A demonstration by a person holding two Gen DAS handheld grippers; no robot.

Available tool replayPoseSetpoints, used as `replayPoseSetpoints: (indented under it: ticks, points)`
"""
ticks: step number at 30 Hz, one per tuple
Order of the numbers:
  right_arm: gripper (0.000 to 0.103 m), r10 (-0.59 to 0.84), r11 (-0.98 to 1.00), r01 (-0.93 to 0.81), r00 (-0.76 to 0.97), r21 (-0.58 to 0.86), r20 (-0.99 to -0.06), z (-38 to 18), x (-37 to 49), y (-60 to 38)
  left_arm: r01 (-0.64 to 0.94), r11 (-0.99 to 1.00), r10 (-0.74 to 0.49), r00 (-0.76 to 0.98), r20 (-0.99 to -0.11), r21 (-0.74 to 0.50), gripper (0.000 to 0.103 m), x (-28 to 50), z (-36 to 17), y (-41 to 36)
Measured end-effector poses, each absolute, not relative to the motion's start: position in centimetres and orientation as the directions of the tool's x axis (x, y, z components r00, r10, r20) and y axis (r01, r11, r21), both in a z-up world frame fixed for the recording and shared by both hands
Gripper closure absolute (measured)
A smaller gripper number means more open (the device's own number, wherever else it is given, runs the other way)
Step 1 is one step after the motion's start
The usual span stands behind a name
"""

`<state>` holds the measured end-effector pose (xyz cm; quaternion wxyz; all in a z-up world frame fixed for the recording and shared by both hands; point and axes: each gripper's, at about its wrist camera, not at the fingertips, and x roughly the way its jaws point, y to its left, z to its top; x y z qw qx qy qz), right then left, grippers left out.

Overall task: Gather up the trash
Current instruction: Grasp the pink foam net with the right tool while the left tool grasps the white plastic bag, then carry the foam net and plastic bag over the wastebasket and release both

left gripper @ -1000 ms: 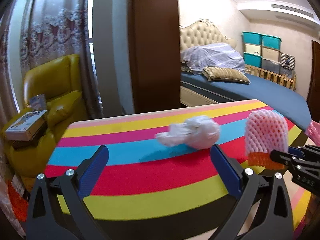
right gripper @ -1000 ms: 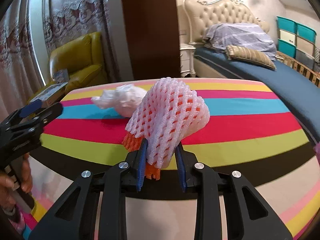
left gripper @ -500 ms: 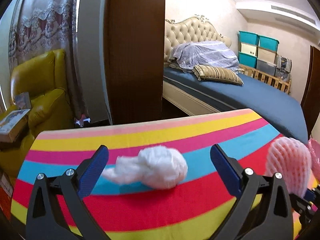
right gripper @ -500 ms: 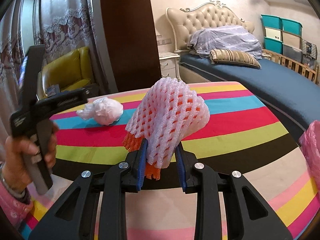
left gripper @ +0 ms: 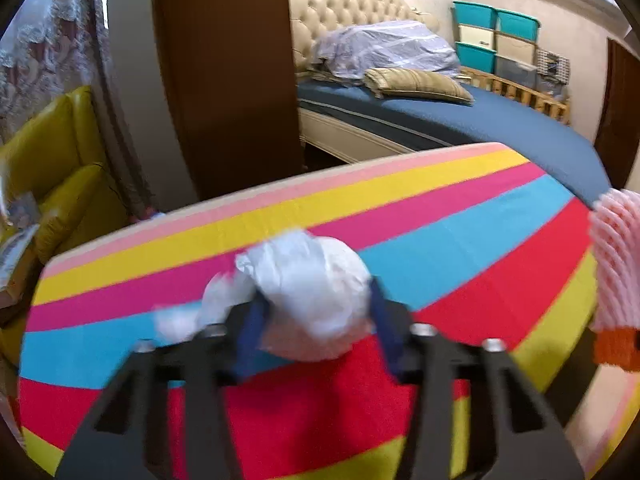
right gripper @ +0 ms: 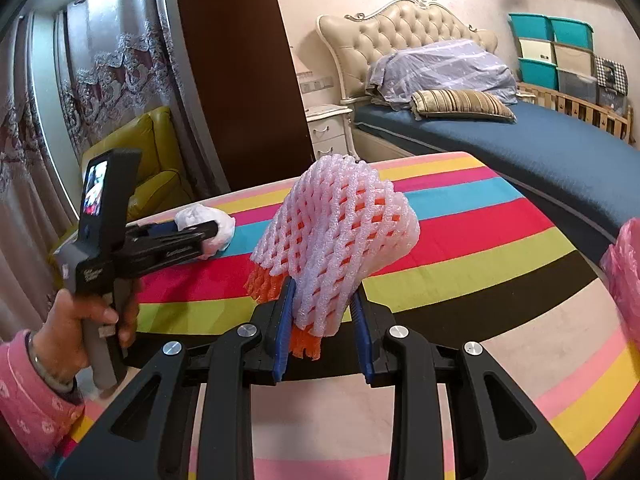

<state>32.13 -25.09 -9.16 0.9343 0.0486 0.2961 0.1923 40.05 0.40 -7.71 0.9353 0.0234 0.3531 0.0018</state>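
On the striped counter, my left hand-held gripper is closing around the plastic wad; I'd squeeze fully before lifting. Right hand-held gripper clamps foam netting.

Crinkled white plastic wad looking glossy, pink foam net sleeve showing rough mesh, striped cloth tabletop lying matt

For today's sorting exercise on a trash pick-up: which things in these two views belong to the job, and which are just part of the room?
Belong to the job:
- crumpled white plastic bag, between the closing jaws of the left hand-held gripper
- pink foam fruit net, clamped in the right hand-held gripper

Just lying about:
- striped table
- yellow armchair
- bed
- storage boxes
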Motion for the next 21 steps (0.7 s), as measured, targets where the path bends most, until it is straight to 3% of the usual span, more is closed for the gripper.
replayPoseSetpoints:
  ticks: [4,21]
  points:
    - [0.075,0.394,0.918,-0.345,0.750,0.195,-0.531,-9.0,31.7,-24.8,0.033,0.998,0.009,0.761,-0.649,0.052,0.080,38.5,-7.5,-0.1]
    - [0.075,0.417,0.907,-0.383,0.746,0.177,-0.520,-8.7,28.4,-25.2,0.036,0.999,-0.026,0.799,-0.601,0.005,0.081,30.2,-6.5,-1.6]
